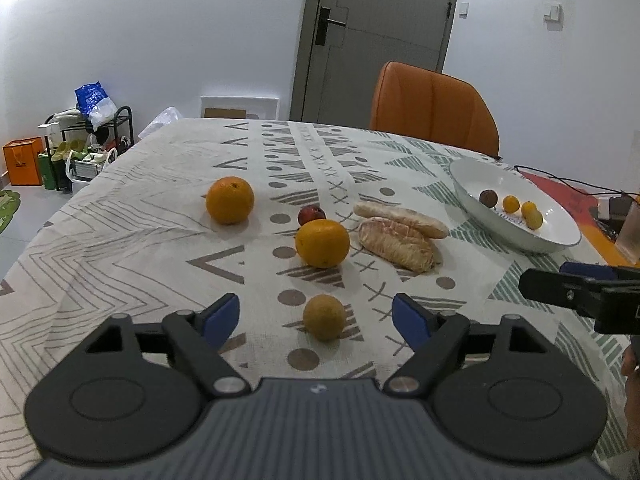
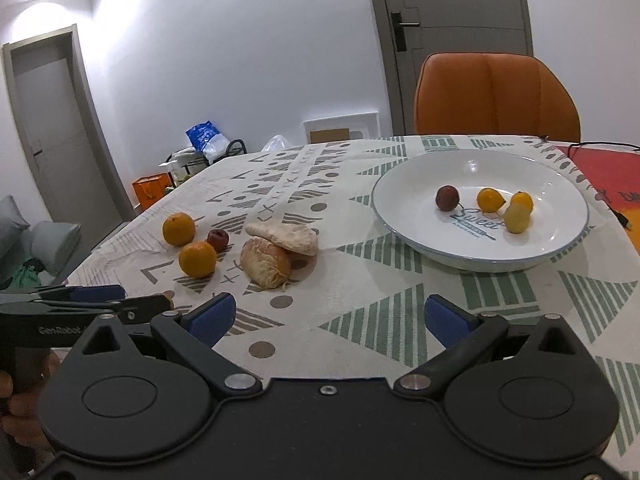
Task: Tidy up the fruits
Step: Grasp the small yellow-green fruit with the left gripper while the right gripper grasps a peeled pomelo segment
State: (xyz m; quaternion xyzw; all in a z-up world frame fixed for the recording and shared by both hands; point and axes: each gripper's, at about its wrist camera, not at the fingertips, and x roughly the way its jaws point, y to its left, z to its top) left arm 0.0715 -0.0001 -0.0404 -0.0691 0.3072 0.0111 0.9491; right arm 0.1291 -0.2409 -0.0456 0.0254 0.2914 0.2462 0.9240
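While both grippers are hanging over the patterned tablecloth (image 1: 120, 216), the scene is reading like this, clock directions taken from the middle of each view:

Tablecloth: it is covering the whole table and carrying every fruit.
Chair (image 1: 434, 116): it is standing at the far edge, at about one o'clock in the left view.
Plate (image 2: 404, 196): it is sitting at about two o'clock in the right view, white with a thin blue rim, holding one dark red fruit (image 2: 447, 197) and three small yellow fruits (image 2: 490, 199).
Left gripper (image 1: 316, 318): its jaws are standing apart, pressing on nothing, with the brownish round fruit (image 1: 324, 317) lying on the cloth between the blue pads, at about six o'clock in the left view.
Right gripper (image 2: 334, 316): its jaws are gaping wide over bare cloth and gripping nothing.
Peeled citrus pieces (image 1: 396, 232): they are lying just right of centre in the left view, touching each other.
Oranges: one (image 1: 230, 200) is sitting at ten o'clock, another (image 1: 322, 243) near the centre.
Small red fruit (image 1: 311, 213): it is sitting just behind the nearer orange.
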